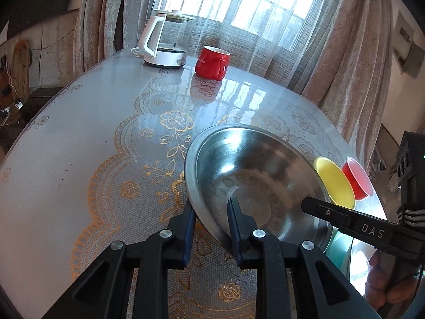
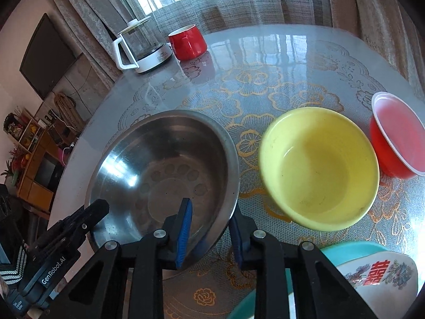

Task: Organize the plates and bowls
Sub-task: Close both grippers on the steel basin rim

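Note:
A steel bowl (image 1: 255, 175) (image 2: 164, 164) is tilted and lifted between both grippers. My left gripper (image 1: 211, 212) is shut on its near-left rim, one finger inside and one outside. My right gripper (image 2: 211, 220) is shut on its right rim the same way; it also shows in the left wrist view (image 1: 332, 212). A yellow bowl (image 2: 318, 167) (image 1: 334, 180) stands on the table right of the steel bowl. A red plastic bowl (image 2: 398, 135) (image 1: 357, 179) stands further right. A teal plate (image 2: 353, 250) with a white patterned dish (image 2: 382, 273) on it lies at the front right.
A red mug (image 1: 212, 62) (image 2: 188, 42) and a white-handled glass kettle (image 1: 164, 42) (image 2: 140, 45) stand at the far side of the round glossy table (image 1: 79, 146). Curtains and a window are behind. A TV and shelves are at the left.

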{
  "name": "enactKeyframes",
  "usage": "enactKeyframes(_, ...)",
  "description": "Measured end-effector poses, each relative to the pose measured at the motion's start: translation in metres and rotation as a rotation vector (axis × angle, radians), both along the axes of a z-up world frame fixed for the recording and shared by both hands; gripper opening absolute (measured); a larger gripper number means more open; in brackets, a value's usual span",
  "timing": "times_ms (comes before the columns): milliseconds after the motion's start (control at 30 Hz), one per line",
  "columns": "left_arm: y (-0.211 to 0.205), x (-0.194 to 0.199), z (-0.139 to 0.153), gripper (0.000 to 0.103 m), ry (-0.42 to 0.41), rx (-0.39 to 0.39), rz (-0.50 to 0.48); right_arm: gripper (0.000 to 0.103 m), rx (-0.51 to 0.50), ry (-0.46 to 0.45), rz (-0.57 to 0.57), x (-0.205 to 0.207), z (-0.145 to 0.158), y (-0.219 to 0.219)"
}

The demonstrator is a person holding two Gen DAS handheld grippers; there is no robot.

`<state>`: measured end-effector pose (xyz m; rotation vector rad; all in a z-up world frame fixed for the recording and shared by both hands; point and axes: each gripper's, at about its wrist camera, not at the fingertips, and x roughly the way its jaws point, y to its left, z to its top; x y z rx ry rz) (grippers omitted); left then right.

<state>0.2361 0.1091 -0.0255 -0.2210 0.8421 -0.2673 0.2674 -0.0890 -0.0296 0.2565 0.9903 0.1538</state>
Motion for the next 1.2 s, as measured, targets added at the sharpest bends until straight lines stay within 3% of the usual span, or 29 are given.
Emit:
enactKeyframes(500, 0.028, -0.072, 0.019, 0.030, -0.075, 0.012, 0.039, 0.027, -0.030, -0.064, 0.143, -0.049, 0.014, 0.032)
enactKeyframes(900, 0.051, -0.127, 0.018, 0.031, -0.067, -0.020, 0.080, 0.027, 0.004, -0.061, 0.274, -0.092, 0.014, 0.054)
enactKeyframes(1200, 0.053, -0.161, 0.007, 0.031, -0.031, -0.012, 0.088, 0.027, 0.045, -0.013, 0.320, -0.114, -0.002, 0.056)
